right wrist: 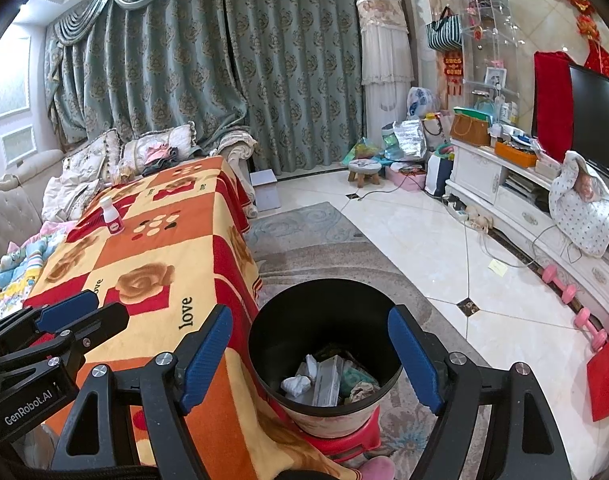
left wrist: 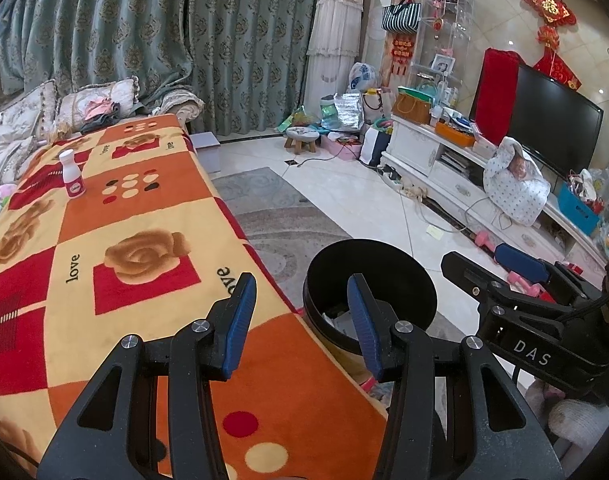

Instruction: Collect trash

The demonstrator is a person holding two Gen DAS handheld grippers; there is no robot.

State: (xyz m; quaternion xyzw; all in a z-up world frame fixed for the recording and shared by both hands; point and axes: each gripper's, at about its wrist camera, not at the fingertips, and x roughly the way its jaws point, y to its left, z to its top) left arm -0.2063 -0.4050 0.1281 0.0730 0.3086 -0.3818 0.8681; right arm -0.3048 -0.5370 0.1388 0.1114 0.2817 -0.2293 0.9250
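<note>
Ahead of the right tongs, between their blue pads: a black trash bin on a red plastic stool, holding crumpled white paper, a flat grey packet and other wrappers. Same bin just past the right pad of the left tongs, hard against the tabletop edge.

Under and left of both tongs: a long tabletop draped in an orange, red and cream rose-print blanket lettered "love". Beyond its far end, a cushioned sofa and blue-green patterned curtains. Right of the tongs, pale tiled floor, a grey rug, a white TV cabinet with a dark television.

Far ahead and left of both tongs, upright on the blanket: a small white bottle with a pink label, untouched.

Both tongs spread wide, gripping nothing.
</note>
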